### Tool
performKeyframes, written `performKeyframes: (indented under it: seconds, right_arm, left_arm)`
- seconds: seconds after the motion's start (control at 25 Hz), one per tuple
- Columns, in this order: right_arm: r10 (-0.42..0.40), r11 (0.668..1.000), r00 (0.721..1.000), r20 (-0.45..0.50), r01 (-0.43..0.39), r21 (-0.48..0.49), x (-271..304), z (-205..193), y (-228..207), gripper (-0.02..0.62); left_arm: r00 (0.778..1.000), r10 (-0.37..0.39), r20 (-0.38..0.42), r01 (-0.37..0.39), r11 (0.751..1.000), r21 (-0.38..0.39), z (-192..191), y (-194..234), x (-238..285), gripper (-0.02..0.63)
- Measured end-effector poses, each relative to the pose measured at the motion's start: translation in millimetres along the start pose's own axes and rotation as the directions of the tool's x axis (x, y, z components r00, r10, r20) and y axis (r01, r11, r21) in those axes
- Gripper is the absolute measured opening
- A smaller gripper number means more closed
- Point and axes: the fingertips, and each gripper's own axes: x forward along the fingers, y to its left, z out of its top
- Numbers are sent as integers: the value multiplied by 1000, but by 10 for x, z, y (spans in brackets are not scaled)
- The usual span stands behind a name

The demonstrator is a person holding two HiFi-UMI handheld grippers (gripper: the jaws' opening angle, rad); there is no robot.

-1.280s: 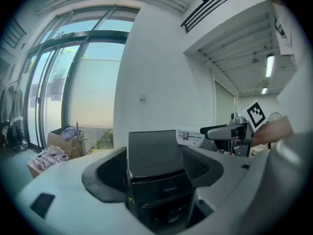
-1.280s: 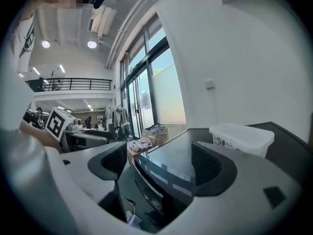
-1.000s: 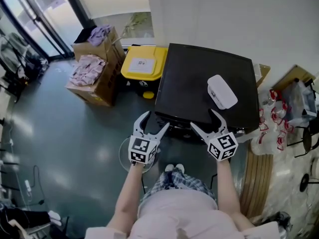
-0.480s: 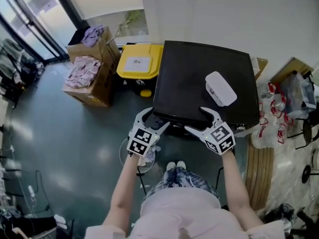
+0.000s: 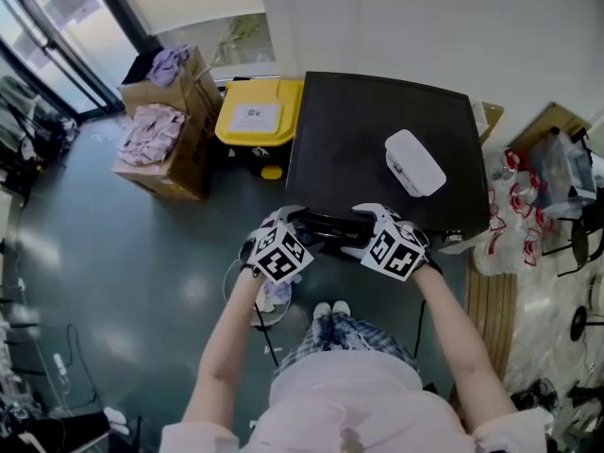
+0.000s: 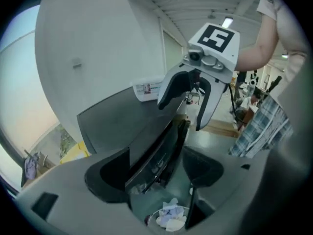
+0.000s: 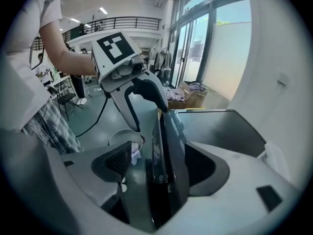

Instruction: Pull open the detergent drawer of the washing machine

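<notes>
Detergent drawer: could not be told apart from the dark front panel point(image 7: 164, 155) under the top edge of the washing machine point(image 5: 377, 135) in any view. Washing machine: stood against a white wall, carried a white box point(image 5: 415, 168) on its black top, had a yellow-lidded bin point(image 5: 257, 113) just beside it and cardboard boxes point(image 5: 179, 163) of clothes further left. Left gripper point(image 5: 288, 223): hung at the top front edge near the left corner, jaws well apart, straddled the panel's edge without pressing it, held nothing. Right gripper point(image 5: 377, 223): met the same edge nearby, stood wide though just closed in a little, had the panel between its jaws with a gap at one pad, gripped nothing. Below: wire basket point(image 6: 152, 216) of crumpled paper on the floor.
</notes>
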Motion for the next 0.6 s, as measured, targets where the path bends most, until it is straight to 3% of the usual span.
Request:
performKeyframes:
  seconds: [0.12,0.32,0.6]
  right_arm:
    - [40,998,998,-44,-42,-52,125,-45,97,350]
    - [75,996,993,-96,-80,-51,291,-159,214,347]
    - [58,996,984,-167,-68,-58,454,-308,228,344]
  left_arm:
    - [997,-30,-71,34,998,57,-89,-80,100,345]
    - [984,-76,-159,92,992,92,-234,-175,200,345]
    - [973,-79,-216,108,986,127,-327,-169,285,345]
